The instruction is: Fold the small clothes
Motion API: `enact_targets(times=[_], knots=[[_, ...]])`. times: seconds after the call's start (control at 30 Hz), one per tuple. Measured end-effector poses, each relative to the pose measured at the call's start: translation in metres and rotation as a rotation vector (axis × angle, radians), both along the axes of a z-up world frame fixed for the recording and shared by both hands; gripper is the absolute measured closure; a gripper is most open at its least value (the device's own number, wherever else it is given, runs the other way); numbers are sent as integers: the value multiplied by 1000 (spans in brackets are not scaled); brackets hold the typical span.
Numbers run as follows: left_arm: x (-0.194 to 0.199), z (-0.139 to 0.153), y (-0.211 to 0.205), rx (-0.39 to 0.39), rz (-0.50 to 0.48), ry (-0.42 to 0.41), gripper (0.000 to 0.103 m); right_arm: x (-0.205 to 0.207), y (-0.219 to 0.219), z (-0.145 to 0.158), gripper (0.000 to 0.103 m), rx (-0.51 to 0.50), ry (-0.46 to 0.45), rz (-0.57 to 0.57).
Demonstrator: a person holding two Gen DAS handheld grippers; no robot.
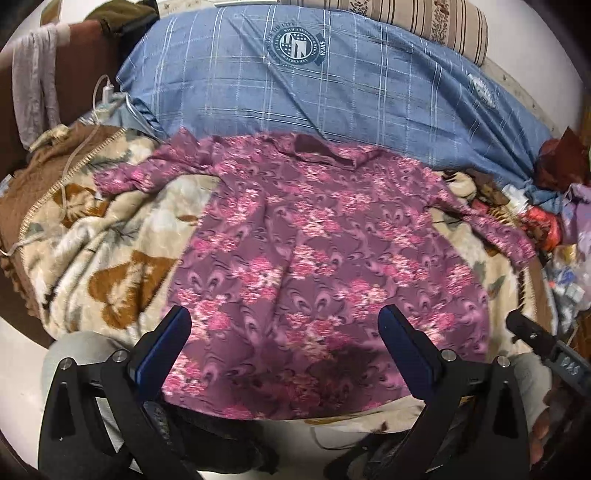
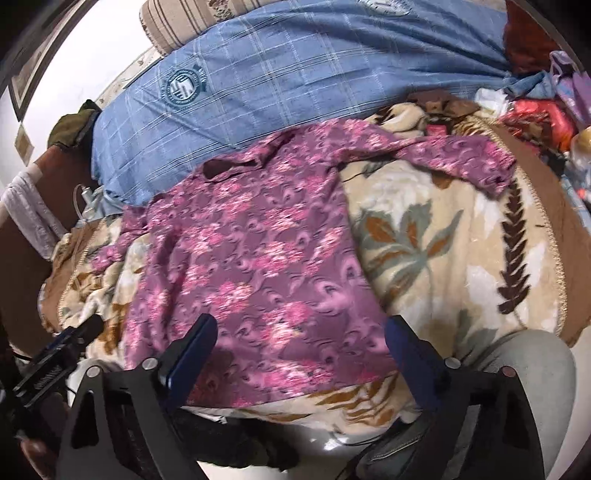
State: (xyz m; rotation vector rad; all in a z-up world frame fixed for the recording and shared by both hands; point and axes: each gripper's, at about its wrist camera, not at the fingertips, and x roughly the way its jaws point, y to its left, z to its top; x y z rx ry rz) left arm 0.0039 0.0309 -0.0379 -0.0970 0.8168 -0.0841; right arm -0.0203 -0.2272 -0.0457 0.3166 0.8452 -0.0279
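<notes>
A purple top with pink flowers (image 1: 317,236) lies spread flat on a beige leaf-patterned blanket (image 1: 92,236), collar away from me, both sleeves out to the sides. It also shows in the right wrist view (image 2: 251,258). My left gripper (image 1: 284,321) is open and empty, hovering over the top's near hem. My right gripper (image 2: 301,328) is open and empty above the hem's right part. The right gripper's tip shows in the left wrist view (image 1: 517,325), and the left gripper's tip shows in the right wrist view (image 2: 85,328).
A blue checked quilt (image 1: 332,85) lies behind the top, with a striped pillow (image 1: 443,22) beyond it. A white cable (image 1: 74,158) runs over the blanket at left. Mixed clutter (image 1: 554,229) sits at the right edge. The blanket (image 2: 443,240) continues to the right.
</notes>
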Motion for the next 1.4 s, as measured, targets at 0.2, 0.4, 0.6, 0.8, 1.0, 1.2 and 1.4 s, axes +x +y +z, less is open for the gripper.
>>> enact_targets(times=[0.2, 0.4, 0.6, 0.8, 1.0, 1.2, 1.4], knots=[[9, 6, -16, 36, -15, -9, 1, 4, -8, 9, 19, -60, -28, -31], [18, 11, -22, 3, -41, 0, 1, 12, -8, 21, 20, -104, -46, -60], [27, 14, -30, -15, -63, 1, 1, 19, -3, 30, 21, -116, -77, -42], [37, 21, -48, 22, -74, -23, 1, 32, -8, 29, 21, -109, -77, -51], [55, 31, -83, 66, -128, -47, 1, 42, -27, 27, 21, -72, -86, -64], [108, 54, -141, 50, -222, -57, 1, 84, -87, 52, 22, -11, -129, -91], [180, 43, -214, 5, -309, 28, 1, 133, -202, 67, 22, -20, -136, -297]])
